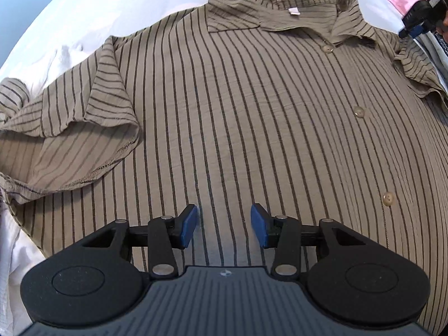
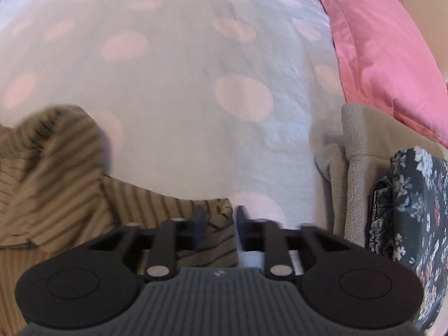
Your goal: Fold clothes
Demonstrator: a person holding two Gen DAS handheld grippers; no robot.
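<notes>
**Inspector A:** Starting with the left wrist view: the striped shirt (image 1: 238, 106) lies front up on the bed sheet (image 1: 106, 8), buttoned, collar at the far end. Its sleeve (image 1: 84, 128) on the left side is folded inward over the body of the garment, the cuff edge turned up. The left gripper (image 1: 224, 225) hangs over the lower front panel with its blue pads (image 1: 188, 225) spread well apart and nothing between them. Whether the pads touch the cloth, I cannot tell.

**Inspector B:** Noted. From the right wrist view, which is blurred: the right gripper (image 2: 219, 224) sits at the edge of the same shirt (image 2: 56, 173), where the fabric meets the spotted sheet (image 2: 182, 70). A corner of striped cloth lies between its fingers, which stand fairly close together. Whether they actually pinch that cloth cannot be determined from the blurred frame.

**Inspector A:** Surroundings?

**Inspector B:** A pink pillow (image 2: 383, 56) at the upper right. Below it, a stack of folded items: a grey fleece (image 2: 355, 168) and a dark floral garment (image 2: 420, 210) beside it, just right of the gripper.

**Inspector A:** The right gripper also appears in the top right corner of the left view (image 1: 422, 14), near the shirt's collar (image 1: 280, 8). Its state is unreadable there.
</notes>
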